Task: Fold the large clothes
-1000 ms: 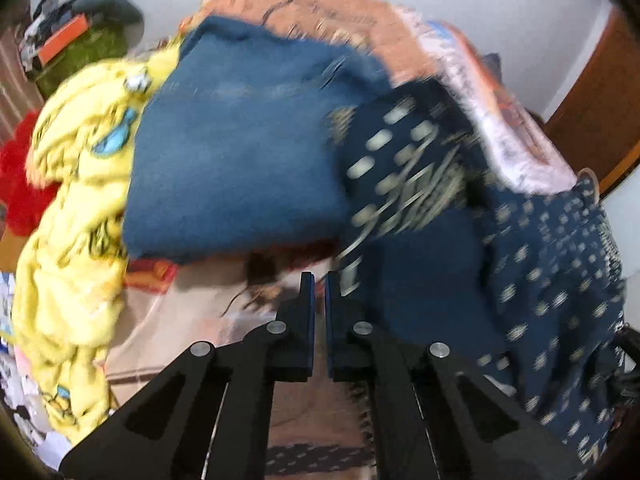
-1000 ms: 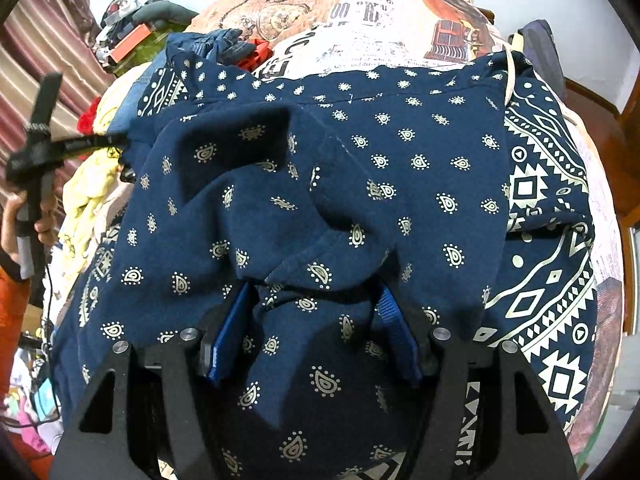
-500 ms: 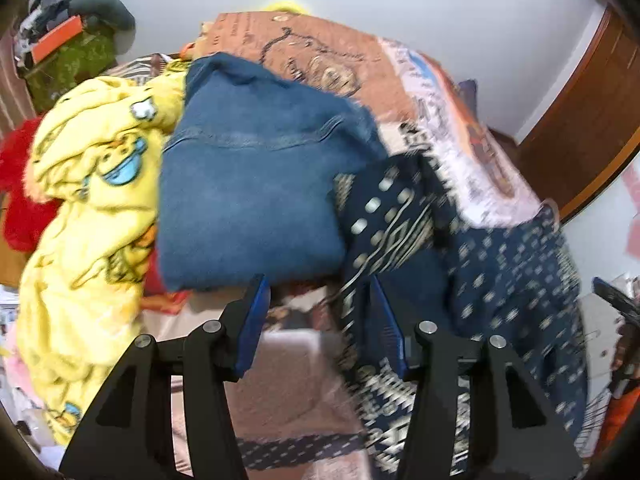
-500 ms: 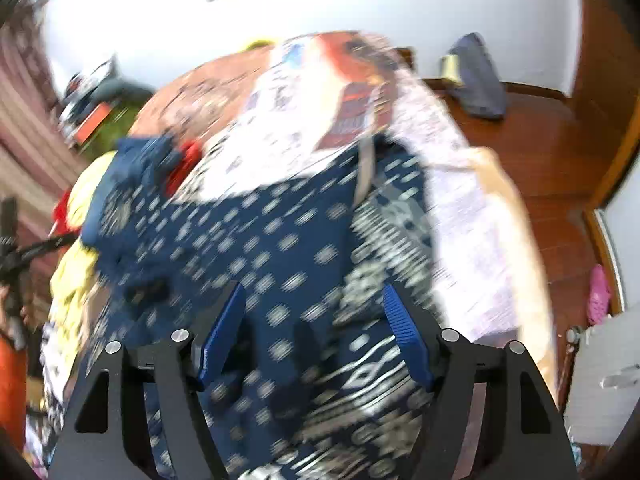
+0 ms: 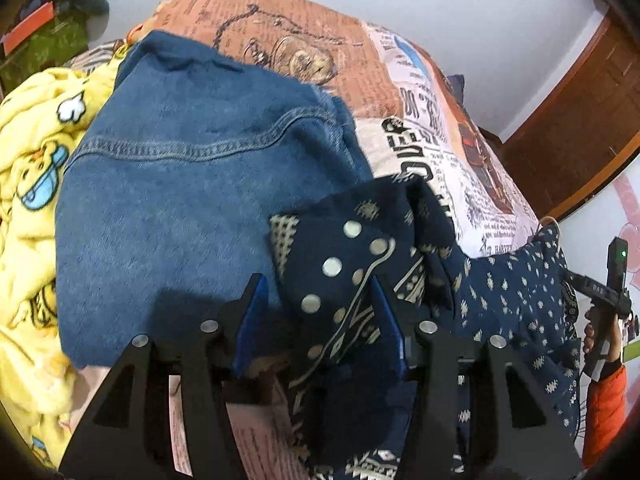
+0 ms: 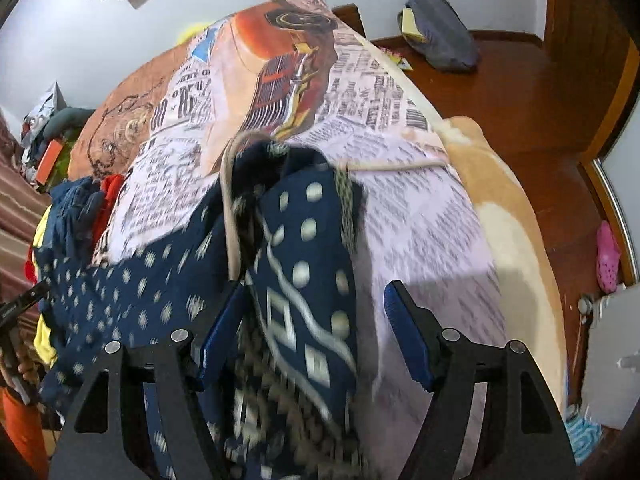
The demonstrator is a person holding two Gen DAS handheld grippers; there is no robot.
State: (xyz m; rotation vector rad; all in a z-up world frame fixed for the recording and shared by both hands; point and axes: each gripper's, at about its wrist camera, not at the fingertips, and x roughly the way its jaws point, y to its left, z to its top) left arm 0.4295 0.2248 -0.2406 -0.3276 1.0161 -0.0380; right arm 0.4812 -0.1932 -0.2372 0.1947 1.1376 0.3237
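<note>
Two tools work over the bed, and both now stand with jaws apart where a second ago the picture was different. Nearest the left tool [image 5: 320,320], a bunched corner of the navy patterned garment [image 5: 344,280] rises between its blue pads; those jaws were pinched together a second ago and have since sprung apart, and the cloth looks to sit loose between them, not pressed. Just beyond and to that tool's left lies the folded denim piece [image 5: 180,184], with the yellow cartoon blanket [image 5: 28,184] further out on the same side. Between the right tool [image 6: 316,328] fingers the other end of the garment, with its bold diamond border and a pale drawstring [image 6: 229,216], drapes up close against the left-hand pad, while the right-hand pad stands clear of it; the cloth that filled this gap a second ago as a rounded fold now hangs in a narrower strip. Beyond both tools the newspaper-print bedspread [image 6: 400,208] stretches away, more of it bare than before. In my judgement one hold has been let go and the hands are shifting to the garment's outer corners, so the next fold calls for a fresh pinch at each end.
</note>
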